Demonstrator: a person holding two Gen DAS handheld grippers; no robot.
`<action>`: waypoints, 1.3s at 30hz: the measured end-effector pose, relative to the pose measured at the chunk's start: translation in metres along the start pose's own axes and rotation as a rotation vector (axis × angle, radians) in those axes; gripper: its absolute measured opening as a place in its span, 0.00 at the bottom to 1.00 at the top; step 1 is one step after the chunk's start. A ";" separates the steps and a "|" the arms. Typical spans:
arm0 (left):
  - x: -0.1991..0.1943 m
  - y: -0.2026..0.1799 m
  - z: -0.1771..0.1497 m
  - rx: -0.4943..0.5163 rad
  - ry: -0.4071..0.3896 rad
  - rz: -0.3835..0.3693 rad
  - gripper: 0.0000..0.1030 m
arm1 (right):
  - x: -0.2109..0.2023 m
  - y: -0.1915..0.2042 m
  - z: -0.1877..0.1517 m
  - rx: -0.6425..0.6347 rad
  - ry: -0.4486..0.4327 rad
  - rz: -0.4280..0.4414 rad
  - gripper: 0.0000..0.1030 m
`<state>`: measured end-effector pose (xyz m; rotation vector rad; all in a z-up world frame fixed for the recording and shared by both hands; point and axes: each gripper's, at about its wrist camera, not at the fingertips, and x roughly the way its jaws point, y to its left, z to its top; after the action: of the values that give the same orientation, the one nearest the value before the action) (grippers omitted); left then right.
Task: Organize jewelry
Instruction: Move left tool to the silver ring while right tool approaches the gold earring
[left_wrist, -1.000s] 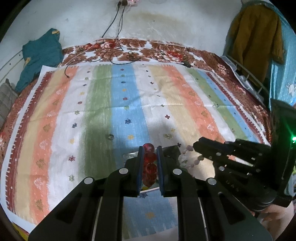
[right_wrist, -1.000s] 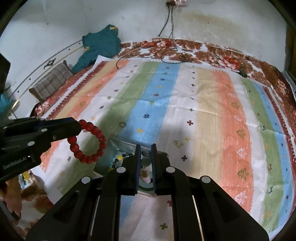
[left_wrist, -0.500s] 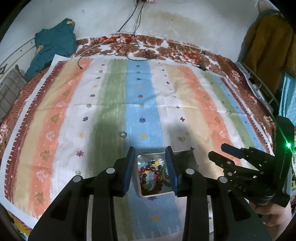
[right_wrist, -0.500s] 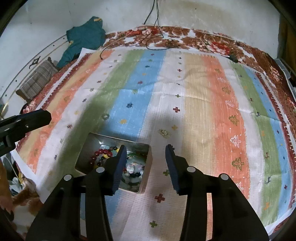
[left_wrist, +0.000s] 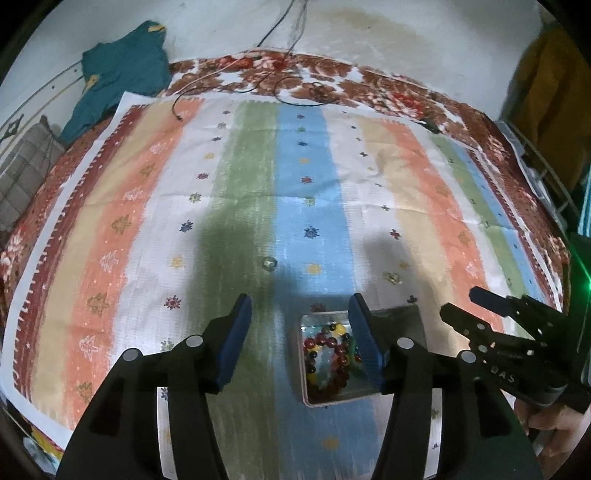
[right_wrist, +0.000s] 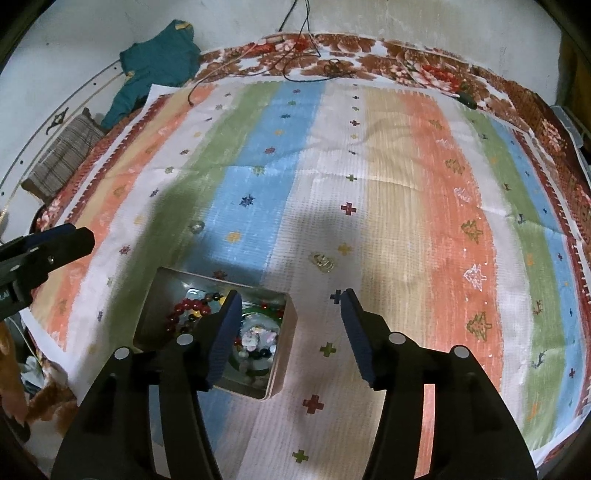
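On a striped cloth (left_wrist: 258, 184) covering the bed, the metal tin (right_wrist: 280, 354) of beaded jewelry sits just below both empty, wide-open tongs, left (left_wrist: 300, 319) and right (right_wrist: 290, 315).

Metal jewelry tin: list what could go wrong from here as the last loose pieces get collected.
1. The small silver ring and the pale gold ornament lie flat on the striped woven cloth; open fingertips may snag the weave or push them away.
2. The rectangular metal jewelry tin sits close by the right hand-held gripper; a careless move could knock it and spill the red bead bracelet.
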<state>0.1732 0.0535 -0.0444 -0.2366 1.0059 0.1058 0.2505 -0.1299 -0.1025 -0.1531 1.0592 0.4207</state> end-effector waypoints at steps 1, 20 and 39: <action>0.002 0.002 0.002 -0.018 0.006 -0.003 0.53 | 0.002 -0.001 0.001 0.004 0.006 0.004 0.55; 0.054 0.000 0.029 -0.002 0.081 0.045 0.54 | 0.040 -0.018 0.021 0.036 0.066 -0.029 0.55; 0.107 0.006 0.039 0.031 0.183 0.065 0.54 | 0.075 -0.025 0.034 0.056 0.117 -0.011 0.55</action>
<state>0.2609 0.0664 -0.1156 -0.1878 1.1969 0.1298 0.3196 -0.1219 -0.1526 -0.1345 1.1838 0.3750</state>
